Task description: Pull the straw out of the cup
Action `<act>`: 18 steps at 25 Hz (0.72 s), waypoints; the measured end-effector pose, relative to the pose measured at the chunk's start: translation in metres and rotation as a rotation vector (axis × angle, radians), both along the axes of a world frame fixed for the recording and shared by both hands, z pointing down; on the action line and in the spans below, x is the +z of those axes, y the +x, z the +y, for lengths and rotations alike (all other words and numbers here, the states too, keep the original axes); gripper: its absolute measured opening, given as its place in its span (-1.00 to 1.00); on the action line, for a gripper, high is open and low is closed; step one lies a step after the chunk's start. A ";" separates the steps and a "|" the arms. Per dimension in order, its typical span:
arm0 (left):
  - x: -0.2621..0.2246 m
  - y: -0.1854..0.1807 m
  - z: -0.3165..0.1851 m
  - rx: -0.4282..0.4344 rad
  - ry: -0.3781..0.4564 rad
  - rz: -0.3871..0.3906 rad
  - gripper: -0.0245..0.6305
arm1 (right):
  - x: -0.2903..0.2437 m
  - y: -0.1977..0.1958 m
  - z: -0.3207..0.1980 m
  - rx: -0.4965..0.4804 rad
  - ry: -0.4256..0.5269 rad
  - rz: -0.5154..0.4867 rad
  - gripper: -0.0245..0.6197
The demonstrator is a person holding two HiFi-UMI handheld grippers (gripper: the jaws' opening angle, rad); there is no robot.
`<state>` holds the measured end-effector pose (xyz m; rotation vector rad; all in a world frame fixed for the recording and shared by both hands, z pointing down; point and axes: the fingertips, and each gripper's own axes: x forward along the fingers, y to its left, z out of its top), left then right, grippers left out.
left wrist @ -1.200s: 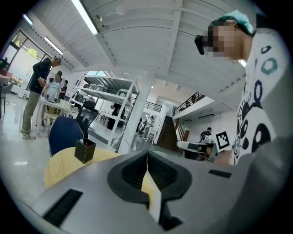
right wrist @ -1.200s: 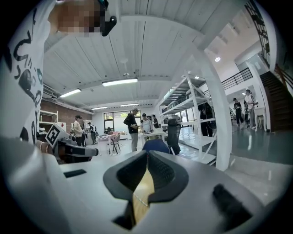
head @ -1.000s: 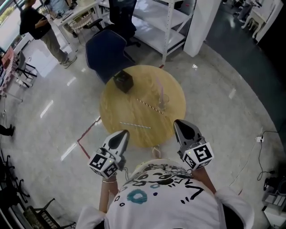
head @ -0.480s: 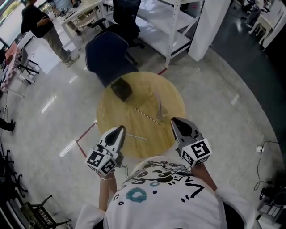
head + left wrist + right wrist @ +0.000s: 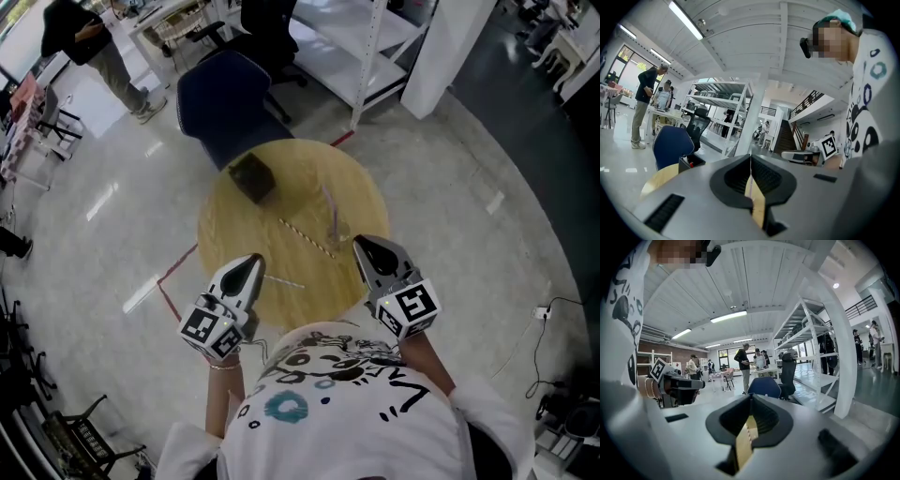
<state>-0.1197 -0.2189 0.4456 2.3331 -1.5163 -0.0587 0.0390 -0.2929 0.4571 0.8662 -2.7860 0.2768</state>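
L tongs point(image 5: 251, 266), R tongs point(image 5: 362, 247) closed; straw point(image 5: 329, 203) in cup point(image 5: 340, 229).

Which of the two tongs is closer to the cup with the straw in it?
Right. The right tongs sit just below the cup in the head view, tips nearly at it; the left tongs are farther off, down to its left.

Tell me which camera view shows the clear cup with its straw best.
The head view: the clear cup stands on the round wooden table, pale straw in it. Both gripper views show table slivers, no cup.
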 end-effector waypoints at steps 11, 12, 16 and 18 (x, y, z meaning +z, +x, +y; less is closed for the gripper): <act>0.017 -0.004 -0.016 0.054 -0.044 -0.016 -0.87 | 0.015 -0.015 -0.023 0.033 -0.011 0.033 -0.83; 0.020 -0.005 -0.019 0.060 -0.049 -0.014 -0.87 | 0.018 -0.016 -0.026 0.038 -0.016 0.041 -0.83; 0.031 -0.008 -0.032 0.096 -0.080 -0.013 -0.87 | 0.035 -0.021 -0.039 0.048 -0.035 0.100 -0.83; 0.036 -0.008 -0.038 0.114 -0.091 -0.020 -0.87 | 0.042 -0.023 -0.045 0.049 -0.045 0.126 -0.83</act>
